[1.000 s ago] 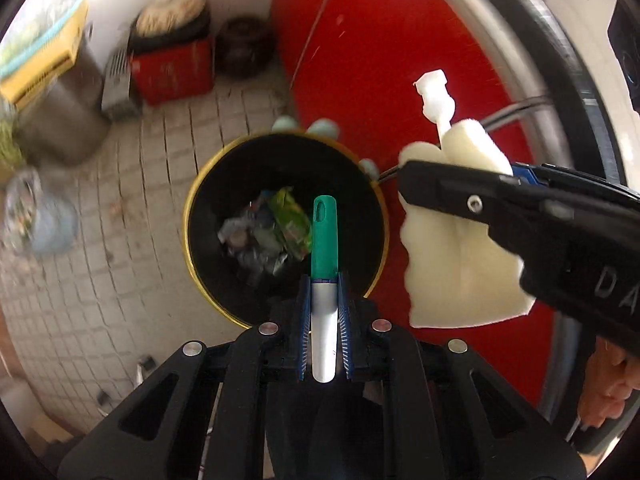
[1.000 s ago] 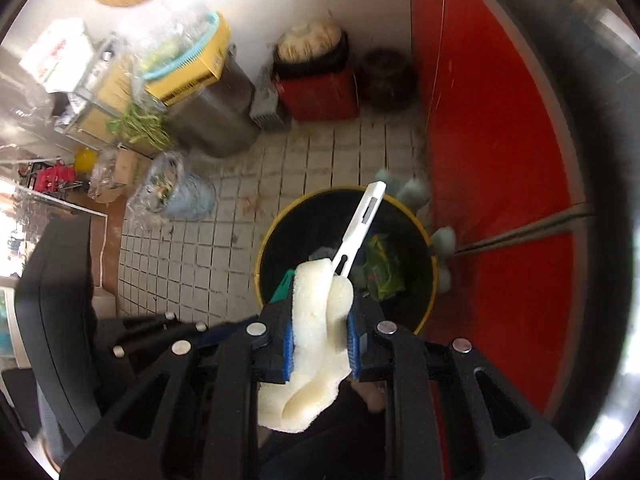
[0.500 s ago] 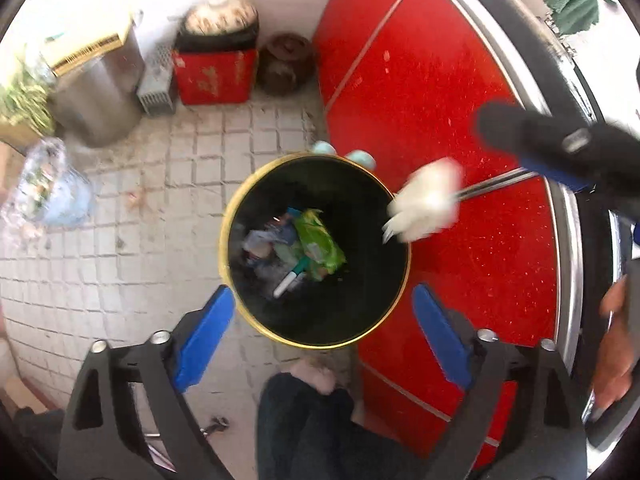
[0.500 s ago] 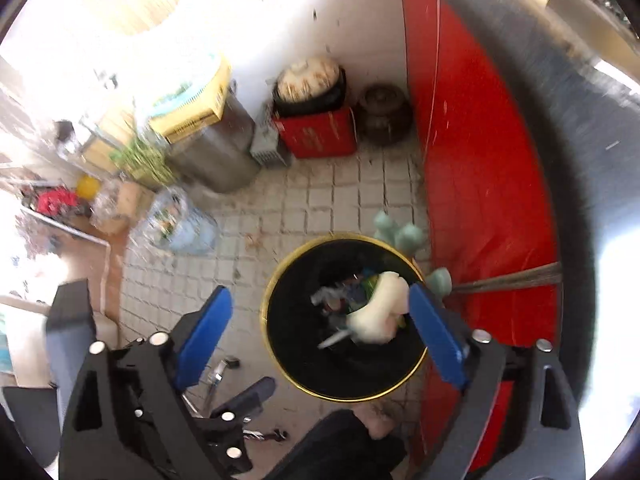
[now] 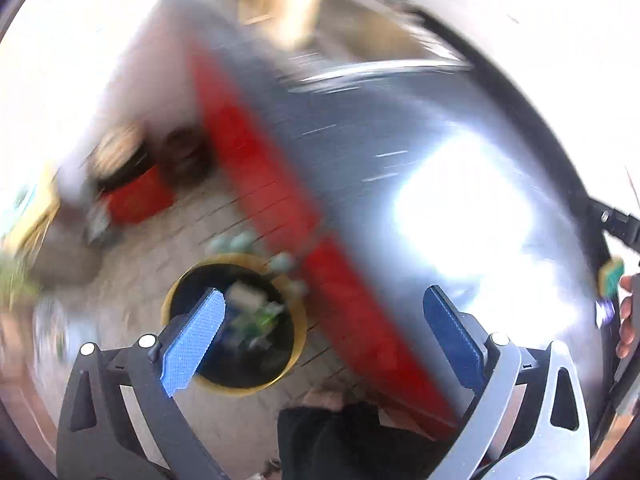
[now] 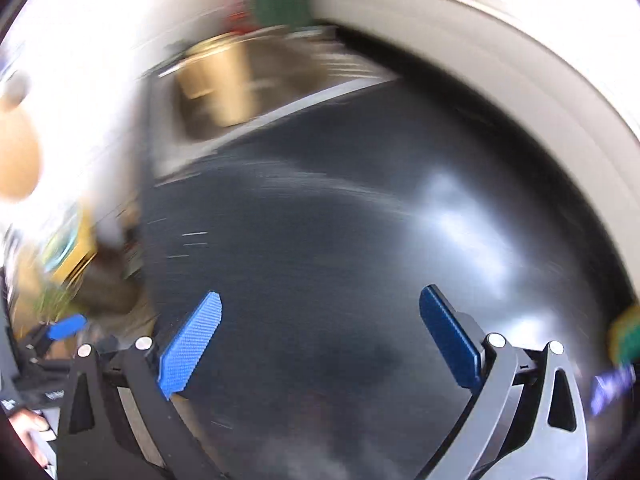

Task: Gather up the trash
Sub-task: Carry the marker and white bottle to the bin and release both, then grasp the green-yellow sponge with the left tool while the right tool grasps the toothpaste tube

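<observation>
Both views are strongly blurred. In the left wrist view the left gripper has its two blue pads spread wide, and nothing is between them. Below it, on the pale tiled floor, stands the round black trash bin with a yellow rim. Inside the bin lies the trash: a whitish piece and some green and mixed scraps, too smeared to name more exactly. The left pad covers part of the bin's opening in the picture. Just beside the bin, to its right, runs the red front of a counter, and above it the shiny grey metal counter top with a bright glare.

In the right wrist view the right gripper has its jaws still opening, already far apart, and nothing is between them. Under it is only the dark counter top. The bin does not show in this view. At the lower left edge a hand holds the other tool.
</observation>
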`<state>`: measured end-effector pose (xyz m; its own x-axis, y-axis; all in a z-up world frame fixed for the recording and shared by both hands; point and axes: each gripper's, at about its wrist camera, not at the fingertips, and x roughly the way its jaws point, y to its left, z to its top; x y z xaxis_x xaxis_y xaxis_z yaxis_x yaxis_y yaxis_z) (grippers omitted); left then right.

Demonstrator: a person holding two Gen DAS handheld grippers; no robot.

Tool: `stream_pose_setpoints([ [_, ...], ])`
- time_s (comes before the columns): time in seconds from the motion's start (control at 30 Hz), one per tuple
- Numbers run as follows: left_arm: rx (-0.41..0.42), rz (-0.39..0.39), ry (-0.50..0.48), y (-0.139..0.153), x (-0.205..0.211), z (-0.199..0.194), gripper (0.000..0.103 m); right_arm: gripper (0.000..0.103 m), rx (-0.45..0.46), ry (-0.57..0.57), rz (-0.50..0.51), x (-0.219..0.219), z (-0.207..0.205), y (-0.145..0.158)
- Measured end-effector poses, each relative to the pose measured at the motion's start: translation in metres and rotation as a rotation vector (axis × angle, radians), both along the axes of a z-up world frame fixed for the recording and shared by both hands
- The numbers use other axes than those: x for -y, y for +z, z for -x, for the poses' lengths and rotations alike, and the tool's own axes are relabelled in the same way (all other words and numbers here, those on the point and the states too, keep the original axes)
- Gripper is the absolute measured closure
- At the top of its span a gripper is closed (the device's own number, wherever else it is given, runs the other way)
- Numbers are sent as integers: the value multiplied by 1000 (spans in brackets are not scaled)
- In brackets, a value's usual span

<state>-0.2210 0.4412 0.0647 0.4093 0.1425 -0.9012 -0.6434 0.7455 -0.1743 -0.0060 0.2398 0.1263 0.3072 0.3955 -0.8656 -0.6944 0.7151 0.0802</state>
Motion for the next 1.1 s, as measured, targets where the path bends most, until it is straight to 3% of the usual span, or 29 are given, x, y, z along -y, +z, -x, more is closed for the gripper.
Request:
stream_pose_setpoints([
  [0.17,41,-34,-303,23,76,-103,7,7,25,-269,10,119,-43,13],
  [0.27,51,-65,-452,30,129,-145,7,7,26,-386,-1,177,-51,15],
  [0.47,47,-61,-616,32,220,-190,7,7,-15,-576,2,287,-55,5],
  [0.7,-28,-40,-745,12,279,-217,7,7,-127,-825,38,409,-45,-41],
  [0.8,-58,-47,-761,5,287,-220,7,7,-117,-872,87,429,-54,-54],
  [0.9,-89,-46,-754,-2,285,-229,7,7,-160,-923,63,436,-76,-66],
  [1.1,-153,-57,-749,-10,278,-242,7,7,-185,-936,68,406,-135,-84],
])
